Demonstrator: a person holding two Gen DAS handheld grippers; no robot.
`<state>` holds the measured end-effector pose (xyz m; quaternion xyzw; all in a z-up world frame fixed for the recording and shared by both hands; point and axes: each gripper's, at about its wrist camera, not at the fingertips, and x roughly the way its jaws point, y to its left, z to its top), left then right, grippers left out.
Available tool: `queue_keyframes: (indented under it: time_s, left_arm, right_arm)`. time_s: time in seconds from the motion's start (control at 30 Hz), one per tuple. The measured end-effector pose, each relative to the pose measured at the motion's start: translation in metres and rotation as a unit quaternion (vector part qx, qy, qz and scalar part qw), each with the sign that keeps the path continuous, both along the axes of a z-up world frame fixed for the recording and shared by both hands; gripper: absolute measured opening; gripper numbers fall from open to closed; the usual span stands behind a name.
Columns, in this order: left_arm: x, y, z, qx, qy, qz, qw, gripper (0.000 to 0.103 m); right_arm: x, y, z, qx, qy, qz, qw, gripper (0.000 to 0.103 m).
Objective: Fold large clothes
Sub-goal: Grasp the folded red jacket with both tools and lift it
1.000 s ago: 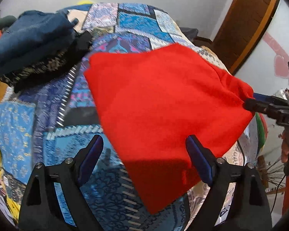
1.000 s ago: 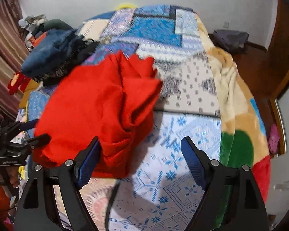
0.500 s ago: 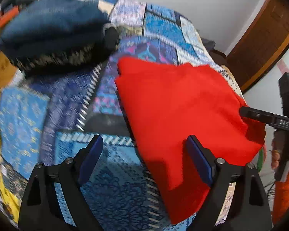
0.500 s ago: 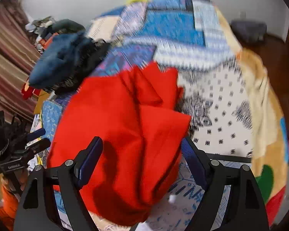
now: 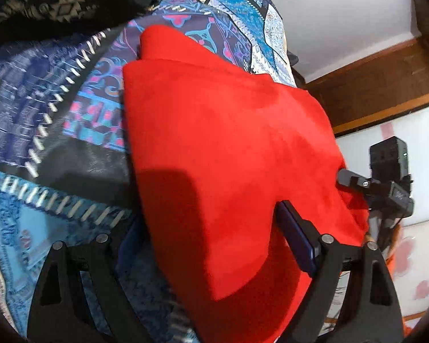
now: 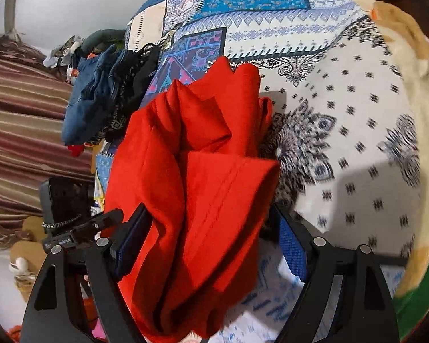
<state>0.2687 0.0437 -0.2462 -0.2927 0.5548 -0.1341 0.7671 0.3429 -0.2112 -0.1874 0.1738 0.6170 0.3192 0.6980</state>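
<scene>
A red garment lies loosely folded on the patchwork bedspread. My left gripper stands open low over its near edge. The cloth fills the gap between the jaws and hides the left fingertip. In the right wrist view the same red garment is bunched in thick folds. My right gripper is open around its near end, and the blue pads do not squeeze the cloth. Each gripper shows at the other view's edge: the right gripper, the left gripper.
A pile of dark blue and black clothes sits on the bed beyond the garment, also seen as the dark pile. A yellow and green blanket drapes the bed's right side. A striped curtain and a wooden door flank the bed.
Both grippers have come down and in toward the red garment while rolling. The cloth now lies between each pair of jaws. The jaw width looks the same.
</scene>
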Motion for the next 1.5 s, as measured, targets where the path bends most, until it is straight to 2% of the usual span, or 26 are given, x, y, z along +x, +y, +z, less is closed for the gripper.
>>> queue_keyframes:
  time_s: [0.23,0.33,0.4,0.53,0.6,0.7,0.87,1.07,1.2,1.33,1.4,1.5]
  left_arm:
    - [0.021,-0.002,-0.008,-0.030,0.006,0.000,0.9995,0.088]
    - [0.022,0.004,-0.009,-0.043,0.007,0.012,0.9990,0.081]
    - [0.018,0.011,-0.007,-0.047,0.005,0.017,0.9988,0.067]
    - [0.011,0.017,0.001,-0.056,-0.009,0.015,0.9983,0.048]
    - [0.008,0.017,0.009,-0.055,-0.017,0.008,0.9983,0.036]
    - [0.004,0.012,0.026,-0.042,-0.029,-0.010,0.9987,0.031]
    - [-0.003,0.007,0.073,-0.006,-0.074,-0.034,0.9967,0.029]
    - [-0.008,0.033,0.152,0.014,-0.155,-0.033,0.9872,0.029]
    - [-0.004,0.070,0.215,0.043,-0.213,-0.014,0.9761,0.029]
    - [0.005,0.111,0.266,0.084,-0.256,0.007,0.9631,0.029]
    - [0.014,0.132,0.285,0.101,-0.267,0.018,0.9583,0.029]
    - [0.032,0.171,0.304,0.107,-0.271,0.036,0.9559,0.029]
  right_arm:
    - [0.015,0.022,-0.012,-0.007,0.006,0.026,1.000,0.081]
    - [0.014,0.029,-0.013,-0.011,0.005,0.033,0.999,0.080]
    - [0.010,0.035,-0.011,-0.016,-0.002,0.039,0.999,0.066]
    - [0.004,0.029,-0.007,-0.009,-0.005,0.034,0.999,0.038]
    - [-0.001,0.026,0.000,-0.003,-0.007,0.027,1.000,0.032]
    - [-0.010,0.026,0.014,-0.005,-0.018,0.026,0.999,0.026]
    - [-0.026,0.035,0.045,-0.014,-0.053,0.029,0.998,0.024]
    - [-0.029,0.055,0.111,0.010,-0.123,0.022,0.992,0.024]
    - [-0.018,0.089,0.162,0.035,-0.181,0.023,0.983,0.024]
    - [-0.002,0.134,0.196,0.071,-0.225,0.028,0.971,0.024]
    - [0.012,0.163,0.208,0.087,-0.238,0.034,0.967,0.024]
    - [0.036,0.201,0.218,0.110,-0.245,0.041,0.962,0.024]
